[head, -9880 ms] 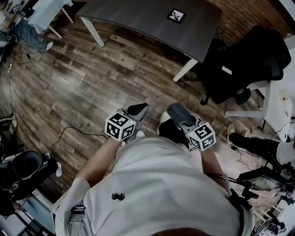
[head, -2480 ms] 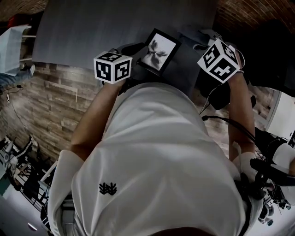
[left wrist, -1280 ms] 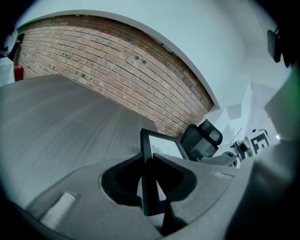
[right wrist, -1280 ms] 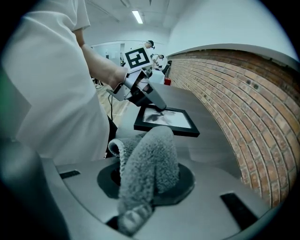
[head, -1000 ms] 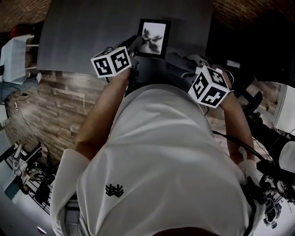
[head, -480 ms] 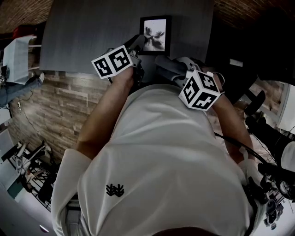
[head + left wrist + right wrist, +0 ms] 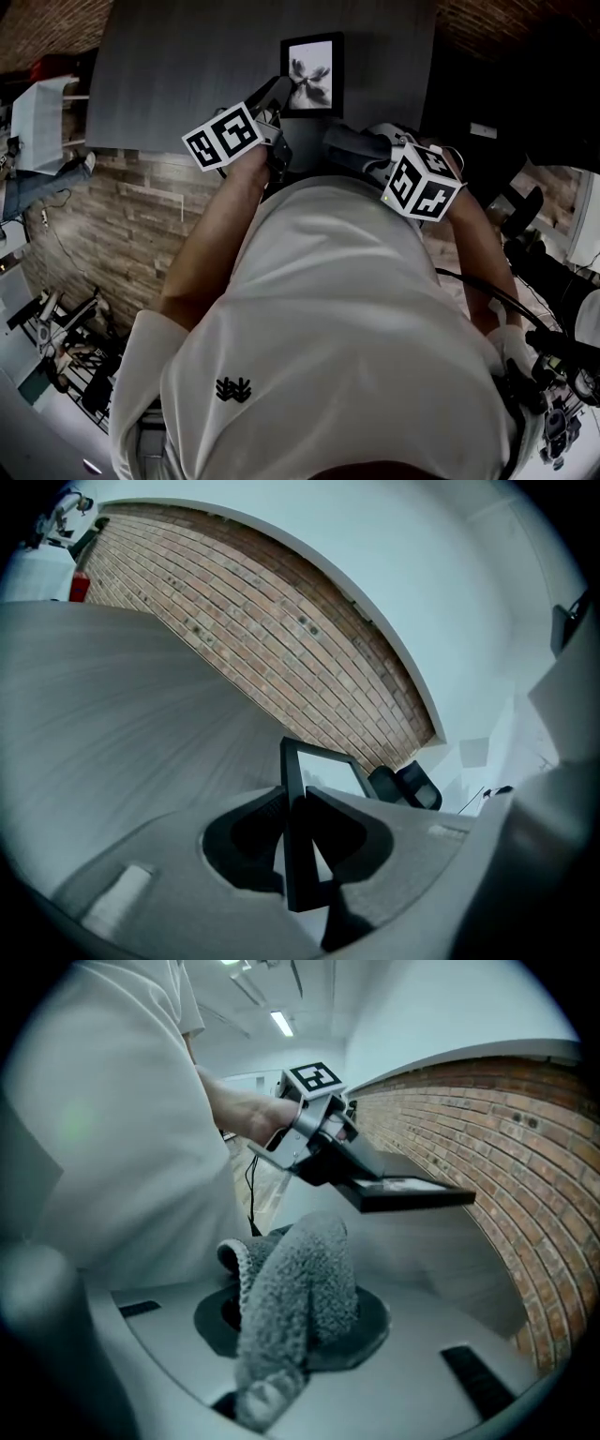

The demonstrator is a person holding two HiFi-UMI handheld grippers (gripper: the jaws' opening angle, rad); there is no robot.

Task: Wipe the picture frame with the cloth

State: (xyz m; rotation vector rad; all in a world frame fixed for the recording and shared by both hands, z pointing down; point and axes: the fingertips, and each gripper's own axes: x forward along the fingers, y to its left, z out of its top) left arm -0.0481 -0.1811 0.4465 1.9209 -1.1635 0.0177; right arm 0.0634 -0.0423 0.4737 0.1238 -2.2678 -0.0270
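The picture frame [image 7: 312,75], black with a pale flower print, hangs over the dark grey table [image 7: 178,56]. My left gripper [image 7: 272,96] is shut on its left edge. In the left gripper view that black edge [image 7: 298,855] stands pinched between the jaws of my left gripper [image 7: 295,803]. My right gripper [image 7: 339,141] sits just below and right of the frame, shut on a grey fuzzy cloth [image 7: 295,1288] that folds up over its jaws. From the right gripper view the frame [image 7: 412,1192] is level, above the tabletop, a short way beyond the cloth without touching it.
A red brick wall [image 7: 506,1138] runs behind the table. A black office chair [image 7: 497,84] stands to the right. A white stand [image 7: 42,112] is at the left on the wood floor [image 7: 112,216], and cables and gear lie at the lower right [image 7: 544,375].
Ten seconds ago the frame lay on the distant table; now the left gripper holds it. Over the last second the frame has turned slightly, and the right gripper with the cloth has shifted a little.
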